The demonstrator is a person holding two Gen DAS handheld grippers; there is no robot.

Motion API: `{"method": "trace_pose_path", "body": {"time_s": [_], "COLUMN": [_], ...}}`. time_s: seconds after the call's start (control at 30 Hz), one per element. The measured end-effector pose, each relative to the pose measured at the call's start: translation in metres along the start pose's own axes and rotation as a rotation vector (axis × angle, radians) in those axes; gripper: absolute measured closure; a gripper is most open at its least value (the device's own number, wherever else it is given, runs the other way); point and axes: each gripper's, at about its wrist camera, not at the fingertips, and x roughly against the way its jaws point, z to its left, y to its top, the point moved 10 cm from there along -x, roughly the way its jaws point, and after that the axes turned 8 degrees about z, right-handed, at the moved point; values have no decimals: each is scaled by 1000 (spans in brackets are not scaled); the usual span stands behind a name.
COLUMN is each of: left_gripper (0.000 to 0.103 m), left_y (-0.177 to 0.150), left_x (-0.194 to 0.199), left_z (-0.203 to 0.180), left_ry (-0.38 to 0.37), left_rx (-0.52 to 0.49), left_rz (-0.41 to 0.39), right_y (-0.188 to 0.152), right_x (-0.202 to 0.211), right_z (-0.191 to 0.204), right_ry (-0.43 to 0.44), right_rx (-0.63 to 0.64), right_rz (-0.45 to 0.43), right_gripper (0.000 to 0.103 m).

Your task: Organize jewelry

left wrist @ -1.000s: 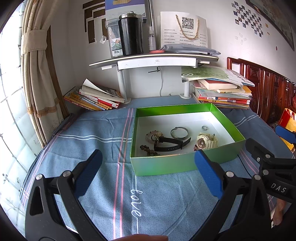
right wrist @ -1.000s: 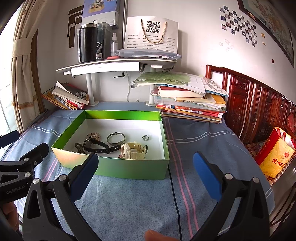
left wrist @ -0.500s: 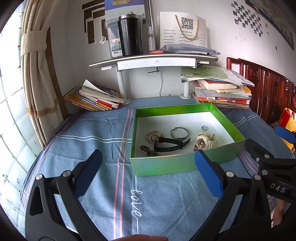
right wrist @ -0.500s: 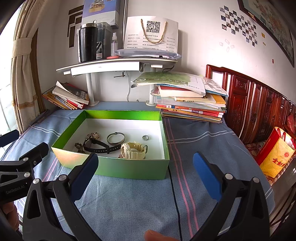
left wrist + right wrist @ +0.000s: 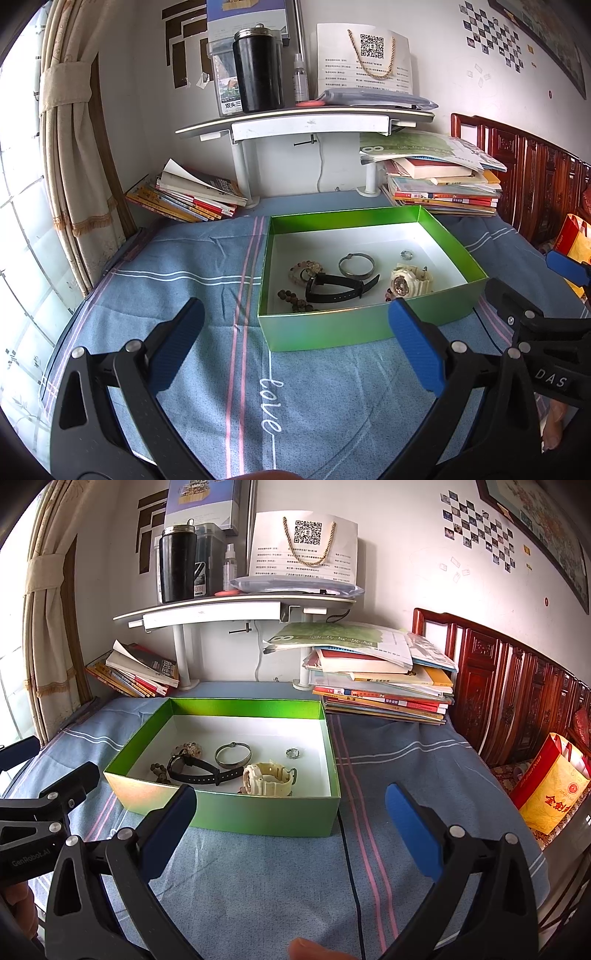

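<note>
Jewelry is lying inside the green box (image 5: pixel 325 334), which is sitting on the blue striped cloth (image 5: pixel 207 280). Left wrist view: the left gripper (image 5: pixel 295 343) is hovering over the cloth just short of the box's near wall, jaws spread wide and holding nothing. Inside the box, a black watch (image 5: pixel 338 286) is resting near the middle, a cream watch (image 5: pixel 408 282) to its right, a silver bangle (image 5: pixel 356 265) behind the black strap, a small ring (image 5: pixel 406 254) toward the far right, a pale bead bracelet (image 5: pixel 306 267) at left and dark beads (image 5: pixel 291 297) by the near wall. The right gripper is showing at the frame's right edge. Right wrist view: the right gripper (image 5: pixel 290 814) is likewise hanging in front of the box (image 5: pixel 258 818), jaws wide apart and empty. The black watch (image 5: pixel 195 770) is touching the bangle (image 5: pixel 233 755); the cream watch (image 5: pixel 267 779) is lying just beside them, the ring (image 5: pixel 293 753) apart. Book stacks (image 5: pixel 380 686) are standing behind the box, and a black cable (image 5: pixel 351 867) is running across the cloth.
</note>
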Motion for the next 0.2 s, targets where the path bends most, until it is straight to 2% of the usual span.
{"method": "trace_pose_path", "body": {"time_s": [0.2], "left_gripper": [4], "left_y": [0], "left_x": [-1], "left_z": [1], "left_ry": [-4], "left_rx": [-2], "left_rz": [7], "right_y": [0], "right_x": [-1], "right_z": [1], "right_ry": [1], "right_rx": [1], "right_rz": [1], "right_gripper": [3]}}
